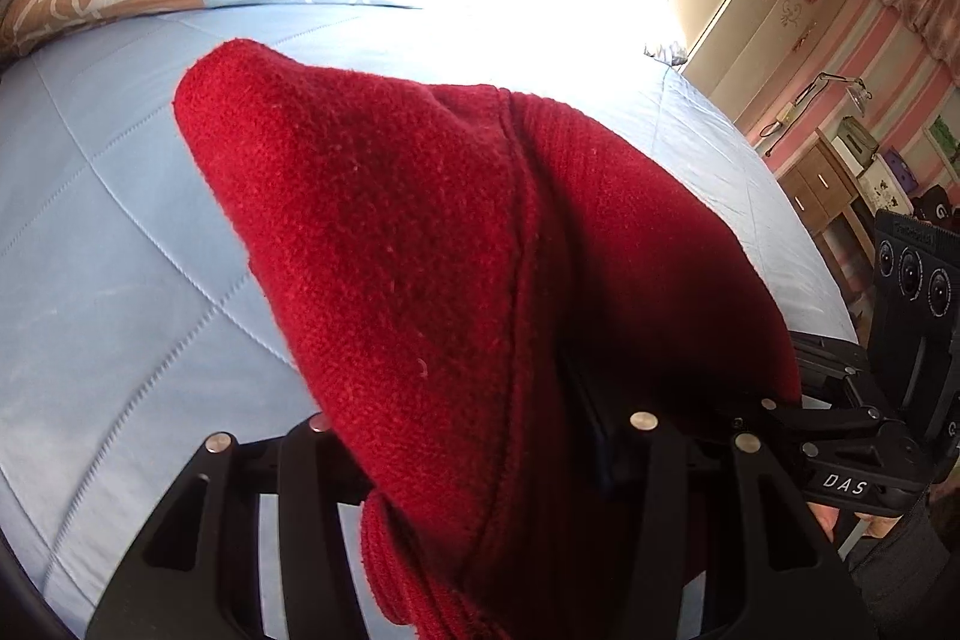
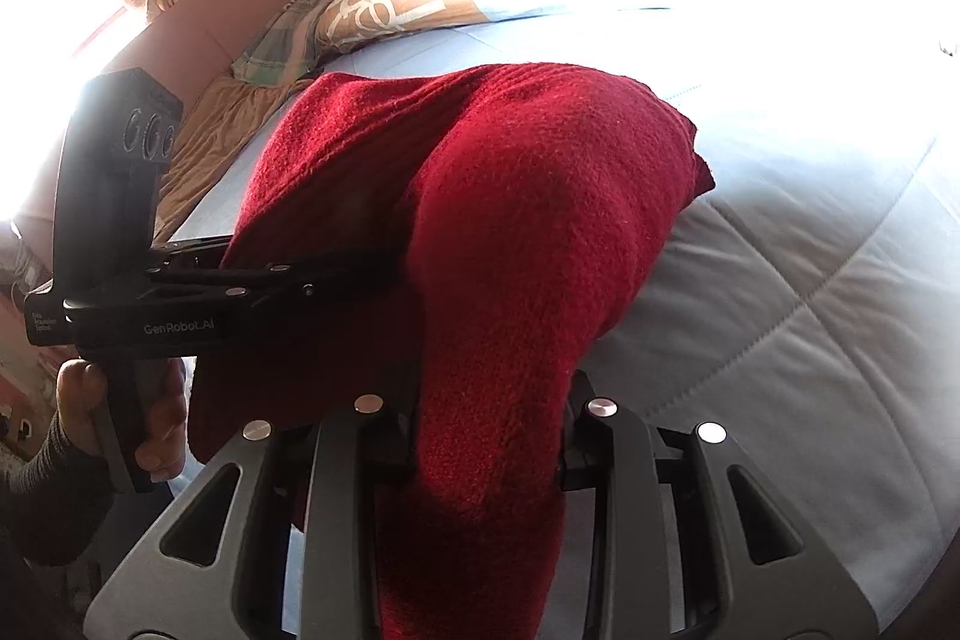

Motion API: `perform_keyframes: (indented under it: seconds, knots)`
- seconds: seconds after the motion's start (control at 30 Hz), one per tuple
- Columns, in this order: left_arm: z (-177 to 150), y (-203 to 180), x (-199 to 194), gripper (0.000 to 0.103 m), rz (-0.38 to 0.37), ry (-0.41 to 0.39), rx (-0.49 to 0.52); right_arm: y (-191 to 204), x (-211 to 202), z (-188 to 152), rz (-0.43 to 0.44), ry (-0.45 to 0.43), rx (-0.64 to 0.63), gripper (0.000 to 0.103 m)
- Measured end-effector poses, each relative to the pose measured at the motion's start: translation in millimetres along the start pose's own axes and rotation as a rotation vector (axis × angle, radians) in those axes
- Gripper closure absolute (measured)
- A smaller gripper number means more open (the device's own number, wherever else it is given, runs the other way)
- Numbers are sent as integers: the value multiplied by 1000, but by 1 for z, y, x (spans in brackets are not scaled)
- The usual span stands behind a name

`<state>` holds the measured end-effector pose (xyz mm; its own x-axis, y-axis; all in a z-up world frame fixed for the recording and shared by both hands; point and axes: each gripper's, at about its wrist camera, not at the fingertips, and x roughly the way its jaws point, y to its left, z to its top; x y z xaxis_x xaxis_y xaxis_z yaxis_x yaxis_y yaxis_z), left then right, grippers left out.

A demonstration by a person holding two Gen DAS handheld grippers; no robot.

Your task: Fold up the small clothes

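Red knit fills both wrist views: a small woollen garment (image 1: 420,244) hangs between my two grippers, lifted clear of the pale blue quilt (image 1: 120,232) on the bed. My left gripper (image 1: 480,436) has cloth bunched through its linkage, and my right gripper (image 2: 486,424) likewise; the fabric hides every fingertip, so I cannot tell for certain how the jaws stand, though each appears clamped on the garment.

I judge this to be the carry-and-fold stage: the piece is doubled over itself, a ribbed hem showing in the left view, and not yet laid down. The next move calls for lowering it flat onto the quilt, keeping both held edges level so the fold lands straight.

Both tools point forward across the bed toward a patterned pillow (image 2: 384,4), close beside each other. In the right view my left hand (image 2: 90,418) wraps its handle, fingers curled, sleeve at the wrist.
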<state>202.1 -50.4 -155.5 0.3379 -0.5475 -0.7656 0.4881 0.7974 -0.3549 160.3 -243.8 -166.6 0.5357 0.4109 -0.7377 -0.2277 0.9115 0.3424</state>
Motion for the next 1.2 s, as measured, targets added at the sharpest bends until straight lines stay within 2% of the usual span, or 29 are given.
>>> perform_keyframes:
  seconds: [0.17,0.27,0.4,0.53,0.57,0.63,0.67,0.73,0.8,0.9,0.97,1.07,1.17,1.2]
  knots:
    - [-41,2,20,51,-31,51,-18,-4,-3,-47,-16,44,6,73]
    - [-53,5,41,51,-16,82,7,-5,10,-68,-58,46,-10,72]
    - [-58,2,43,45,2,85,34,-9,16,-82,-72,21,2,69]
    - [-58,1,36,37,-4,102,29,-12,10,-80,-58,40,9,58]
    - [-58,2,31,34,21,101,28,-10,5,-79,-56,38,7,55]
    - [-57,-4,20,24,80,71,38,-13,-18,-88,-44,5,-6,36]
    - [-57,-3,12,23,90,53,34,-13,-30,-92,-49,-25,-13,31]
    - [-55,3,-4,16,122,10,15,-10,-52,-89,-102,-117,-37,17]
    - [-47,13,-14,14,166,-34,-1,-9,-62,-79,-194,-188,-66,15]
    - [-29,26,-7,14,222,-36,-27,-9,-54,-56,-309,-210,-119,14]
    - [-14,20,11,14,260,-27,-24,-14,-38,-44,-352,-174,-152,14]
    - [-3,26,29,13,310,0,1,-22,-3,-32,-387,-62,-192,19]
    - [-1,27,44,9,349,2,55,-29,13,-32,-407,-32,-204,19]
    - [-2,31,47,5,354,0,65,-32,21,-29,-406,-20,-194,18]
